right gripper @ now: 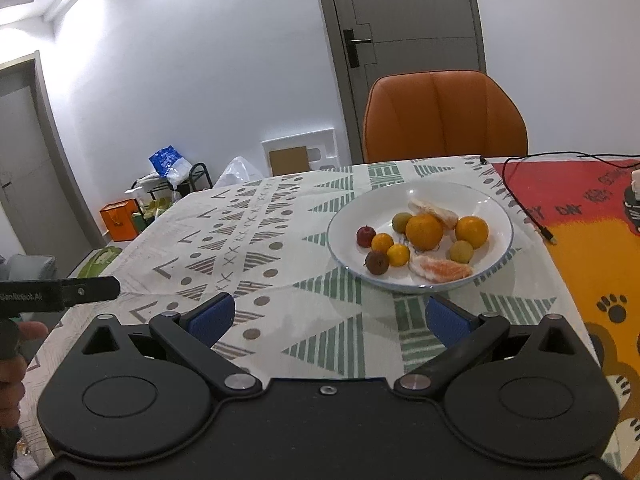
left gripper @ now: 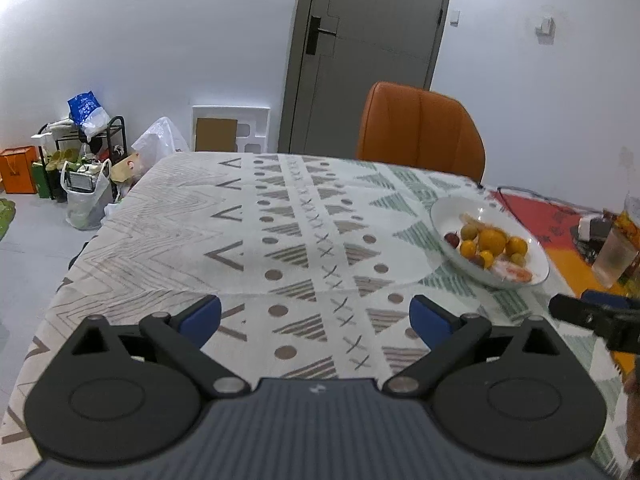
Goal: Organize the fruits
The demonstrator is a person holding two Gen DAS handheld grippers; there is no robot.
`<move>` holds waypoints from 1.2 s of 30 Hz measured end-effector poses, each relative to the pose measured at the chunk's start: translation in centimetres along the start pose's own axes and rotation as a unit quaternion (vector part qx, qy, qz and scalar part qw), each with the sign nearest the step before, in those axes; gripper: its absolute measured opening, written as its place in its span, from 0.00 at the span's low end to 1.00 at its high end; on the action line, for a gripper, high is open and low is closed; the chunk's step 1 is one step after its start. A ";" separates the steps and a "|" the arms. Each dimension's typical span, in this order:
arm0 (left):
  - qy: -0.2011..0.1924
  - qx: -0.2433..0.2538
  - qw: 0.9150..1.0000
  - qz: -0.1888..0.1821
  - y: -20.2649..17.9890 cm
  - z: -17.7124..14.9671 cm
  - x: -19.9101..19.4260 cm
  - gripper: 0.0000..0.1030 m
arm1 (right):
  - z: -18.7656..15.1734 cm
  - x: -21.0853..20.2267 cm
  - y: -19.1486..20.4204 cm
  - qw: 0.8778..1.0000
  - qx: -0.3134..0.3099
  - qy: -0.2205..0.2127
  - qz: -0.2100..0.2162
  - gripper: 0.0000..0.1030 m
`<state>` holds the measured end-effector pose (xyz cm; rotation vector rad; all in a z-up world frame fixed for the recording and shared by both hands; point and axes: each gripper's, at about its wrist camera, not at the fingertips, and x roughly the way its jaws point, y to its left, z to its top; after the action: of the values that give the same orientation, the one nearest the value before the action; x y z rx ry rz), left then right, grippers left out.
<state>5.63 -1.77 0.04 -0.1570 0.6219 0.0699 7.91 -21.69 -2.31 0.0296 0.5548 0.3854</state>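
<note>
The left gripper (left gripper: 316,316) is held above the surface (left gripper: 248,216), which is covered by a patterned cloth, and its jaws are spread wide with nothing between them. The right gripper (right gripper: 328,316) is likewise held above the cloth with its jaws spread apart and empty.

A white plate (right gripper: 496,216) is seen at about 1 o'clock from the right gripper, resting on the cloth near the edge of a red and orange mat (right gripper: 580,240). From the left wrist view the same plate is found at about 2 o'clock, further off.

All of the fruit is gathered on the plate. A large orange (right gripper: 424,231) is placed near the middle, with a second orange (right gripper: 472,231) at its 3 o'clock. Two small oranges (right gripper: 382,242) lie at its 8 o'clock, touching each other. A small red fruit (right gripper: 365,235) is set at the plate's 9 o'clock side, and a dark brownish fruit (right gripper: 377,263) is seen at 7 o'clock. Two greenish-yellow round fruits (right gripper: 461,251) are set beside the oranges, one at the back and one at the front. Peeled citrus segments (right gripper: 440,270) lie at the plate's 6 o'clock rim, and more are tucked behind the large orange.

An orange chair (right gripper: 444,120) is drawn up at the far side of the surface, and a black cable (right gripper: 520,200) is trailed across the mat.
</note>
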 end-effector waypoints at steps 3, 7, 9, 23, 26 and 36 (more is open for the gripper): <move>0.006 -0.003 1.000 0.006 0.1 -0.4 0.1 0.97 | -0.2 -0.1 0.1 1.000 -0.001 0.001 0.003 1.00; 0.005 -0.012 1.000 0.009 0.3 -0.8 -0.2 0.97 | -0.4 0.0 0.4 1.000 -0.003 0.003 0.007 1.00; 0.004 -0.011 1.000 0.014 0.4 -0.9 -0.3 0.97 | -0.4 0.0 0.6 1.000 -0.002 0.004 0.009 1.00; 0.008 -0.010 1.000 0.015 0.3 -1.4 -0.6 0.97 | -1.1 -0.1 0.5 1.000 0.001 0.004 0.010 1.00; 0.006 -0.010 1.000 0.017 0.3 -1.5 -0.8 0.97 | -1.1 -0.3 0.4 1.000 0.001 0.004 0.008 1.00; 0.009 -0.012 1.000 0.019 0.6 -1.7 -1.0 0.97 | -1.2 -0.4 0.3 1.000 0.003 0.003 0.006 1.00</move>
<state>3.81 -1.52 -0.82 -0.1680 0.6422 0.1131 6.92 -21.62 -3.07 0.0385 0.5614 0.3958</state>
